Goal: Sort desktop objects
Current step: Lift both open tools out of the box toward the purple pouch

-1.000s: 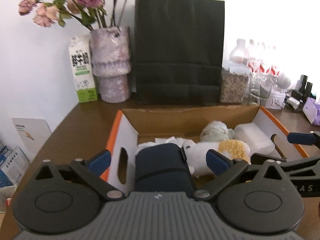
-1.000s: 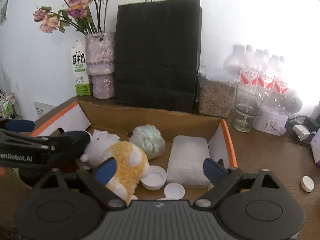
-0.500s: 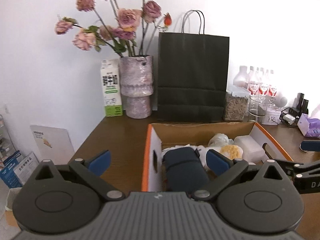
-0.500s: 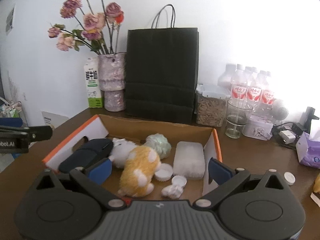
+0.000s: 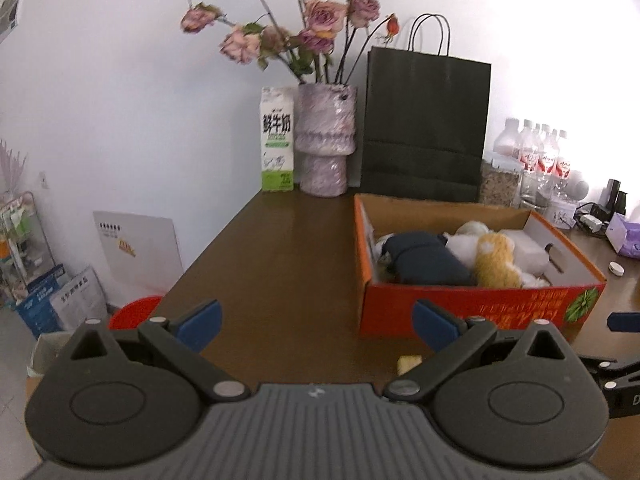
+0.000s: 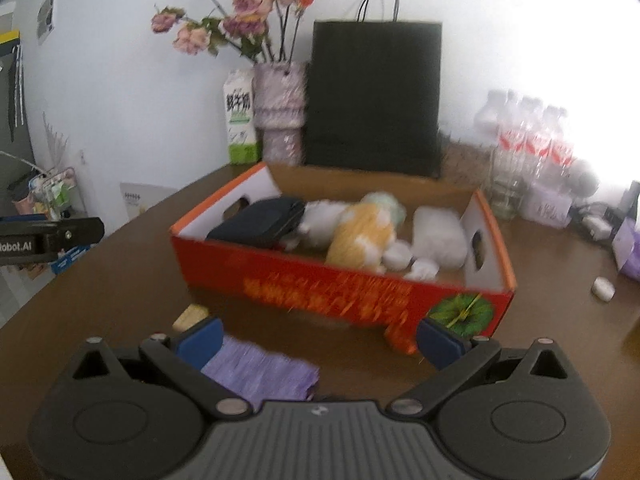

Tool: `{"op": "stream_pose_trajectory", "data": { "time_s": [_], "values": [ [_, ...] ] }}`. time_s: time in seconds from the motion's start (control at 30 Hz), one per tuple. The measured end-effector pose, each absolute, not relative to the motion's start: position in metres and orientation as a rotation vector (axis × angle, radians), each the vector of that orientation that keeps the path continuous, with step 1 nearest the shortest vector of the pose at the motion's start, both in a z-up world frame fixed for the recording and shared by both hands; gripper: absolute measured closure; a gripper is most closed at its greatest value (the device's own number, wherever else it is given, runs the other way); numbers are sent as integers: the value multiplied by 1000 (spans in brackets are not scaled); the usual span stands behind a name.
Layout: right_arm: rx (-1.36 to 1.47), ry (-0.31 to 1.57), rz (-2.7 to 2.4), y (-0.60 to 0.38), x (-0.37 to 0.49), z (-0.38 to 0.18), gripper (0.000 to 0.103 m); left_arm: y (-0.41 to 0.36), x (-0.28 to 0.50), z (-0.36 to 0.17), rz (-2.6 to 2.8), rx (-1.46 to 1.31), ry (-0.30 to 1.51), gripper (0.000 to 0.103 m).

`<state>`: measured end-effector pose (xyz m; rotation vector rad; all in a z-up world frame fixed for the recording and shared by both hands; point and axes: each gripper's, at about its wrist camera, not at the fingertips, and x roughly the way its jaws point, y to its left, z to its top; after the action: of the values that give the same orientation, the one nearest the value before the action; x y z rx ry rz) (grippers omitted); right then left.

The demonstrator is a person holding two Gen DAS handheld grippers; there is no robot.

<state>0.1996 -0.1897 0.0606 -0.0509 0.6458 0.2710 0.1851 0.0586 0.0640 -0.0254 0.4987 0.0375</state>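
Note:
An orange cardboard box (image 5: 472, 306) (image 6: 336, 292) sits on the brown table. It holds a dark navy pouch (image 5: 424, 262) (image 6: 260, 222), a yellow and white plush toy (image 5: 494, 264) (image 6: 360, 236), a white block (image 6: 438, 232) and white caps (image 6: 398, 254). My left gripper (image 5: 316, 322) is open and empty, held back from the box's near left corner. My right gripper (image 6: 320, 338) is open and empty, in front of the box's long side. A purple cloth (image 6: 260, 372) lies just under it.
A small tan piece (image 5: 409, 362) (image 6: 190, 316) lies on the table before the box. A milk carton (image 5: 277, 144), a vase of dried roses (image 5: 325, 140), a black paper bag (image 5: 424, 128) and water bottles (image 5: 536, 160) stand at the back. A white cap (image 6: 603, 289) lies at right.
Both grippers have pulled back and up out of the box, toward the table's near edge. The navy pouch stays in the box. The right view is blurred by motion.

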Motion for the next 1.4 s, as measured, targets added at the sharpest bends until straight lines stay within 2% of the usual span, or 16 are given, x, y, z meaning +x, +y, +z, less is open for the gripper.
{"op": "stream_pose_trajectory", "data": {
  "time_s": [0.77, 1.4],
  "values": [
    [0, 837, 260, -143, 203, 4, 0, 106, 151, 22, 5, -99, 548, 0],
    [-63, 819, 232, -134, 197, 0, 0, 109, 153, 16, -7, -104, 574, 0]
  ]
}}
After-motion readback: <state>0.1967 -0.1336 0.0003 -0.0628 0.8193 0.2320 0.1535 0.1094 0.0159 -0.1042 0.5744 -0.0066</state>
